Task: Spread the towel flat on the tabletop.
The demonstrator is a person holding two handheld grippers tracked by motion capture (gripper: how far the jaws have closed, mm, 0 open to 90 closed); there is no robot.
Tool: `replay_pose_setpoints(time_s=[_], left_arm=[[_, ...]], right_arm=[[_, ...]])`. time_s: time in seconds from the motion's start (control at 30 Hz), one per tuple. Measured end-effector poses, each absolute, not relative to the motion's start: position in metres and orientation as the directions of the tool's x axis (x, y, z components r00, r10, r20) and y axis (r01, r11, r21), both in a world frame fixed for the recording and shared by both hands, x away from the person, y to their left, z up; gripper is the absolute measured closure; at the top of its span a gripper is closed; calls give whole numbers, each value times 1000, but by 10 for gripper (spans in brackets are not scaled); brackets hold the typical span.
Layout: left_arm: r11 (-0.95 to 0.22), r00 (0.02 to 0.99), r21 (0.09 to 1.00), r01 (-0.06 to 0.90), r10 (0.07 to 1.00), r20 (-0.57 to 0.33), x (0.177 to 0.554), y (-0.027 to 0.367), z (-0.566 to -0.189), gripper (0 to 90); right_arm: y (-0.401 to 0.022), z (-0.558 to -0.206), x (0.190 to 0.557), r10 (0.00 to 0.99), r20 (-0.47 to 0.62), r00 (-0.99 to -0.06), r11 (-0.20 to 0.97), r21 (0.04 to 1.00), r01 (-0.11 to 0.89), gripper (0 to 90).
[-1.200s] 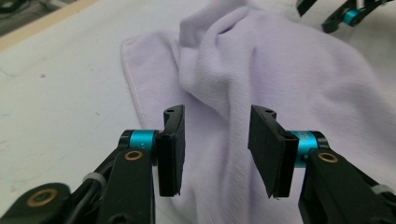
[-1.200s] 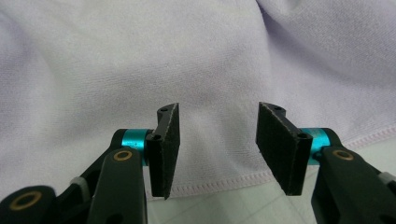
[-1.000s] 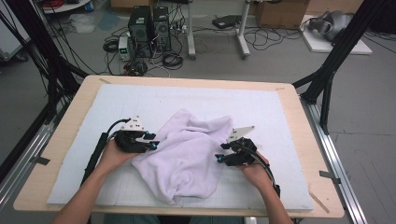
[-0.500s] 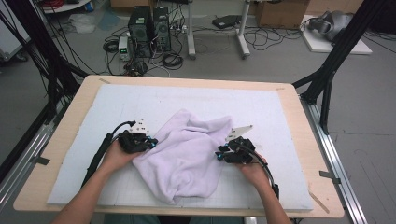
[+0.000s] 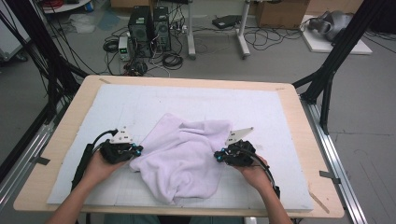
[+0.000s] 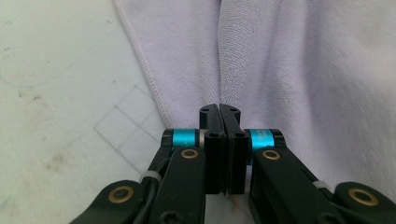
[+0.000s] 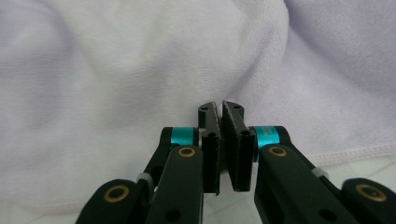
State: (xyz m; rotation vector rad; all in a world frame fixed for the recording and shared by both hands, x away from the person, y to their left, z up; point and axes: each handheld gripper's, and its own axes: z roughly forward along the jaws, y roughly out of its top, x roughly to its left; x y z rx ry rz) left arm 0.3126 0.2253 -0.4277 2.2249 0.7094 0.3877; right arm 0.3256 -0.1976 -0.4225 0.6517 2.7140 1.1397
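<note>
**Both grippers pinch the towel's sides**

The left gripper (image 6: 219, 109) has its jaws pressed together, and they have just been closing; a fold of the lilac towel (image 6: 280, 70) rises straight out from between the tips, so cloth is caught in the pinch. Just left of that fold runs the towel's stitched hem, with the white mat (image 6: 56, 93) and its faint grid lines beyond it.

Over on the other side, the right gripper (image 7: 219, 109) has also just been closing, and its jaws meet at the tips on a bulge of towel (image 7: 116, 70), a hemmed edge trailing off to the right.

From the high view, the left gripper (image 5: 135, 151) sits at the towel's left edge and the right gripper (image 5: 218, 156) at its right edge. The towel (image 5: 180, 158) lies crumpled between them on the near half of the mat (image 5: 187, 100), which covers the wooden table (image 5: 299, 121).
</note>
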Motion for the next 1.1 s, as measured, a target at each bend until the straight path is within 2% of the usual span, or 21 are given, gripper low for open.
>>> replay_pose_setpoints(time_s=[0.07,0.27,0.63,0.67,0.77,0.87,0.97,1.1], left_arm=[[-528,801,763,373,598,23,303,231,-426,883],[-507,805,787,351,593,23,274,237,-421,883],[-498,834,799,337,552,-7,245,243,-414,880],[-495,836,802,335,549,-11,247,243,-412,871],[-481,835,810,335,549,-19,258,243,-405,738],[-469,832,819,331,555,-18,273,241,-398,649],[-443,827,834,330,562,-29,288,238,-396,619],[-448,809,832,327,588,-2,309,230,-398,603]], right_arm=[[-198,-418,319,423,50,-905,622,710,330,859],[-200,-410,295,382,64,-922,609,733,303,859],[-206,-407,266,290,130,-948,651,699,295,854],[-208,-405,266,288,130,-949,646,705,293,842],[-213,-396,275,307,137,-942,598,742,303,765],[-215,-388,288,338,119,-934,574,760,305,708],[-216,-385,305,375,104,-921,560,766,315,688],[-215,-386,328,411,102,-906,547,768,334,684]])
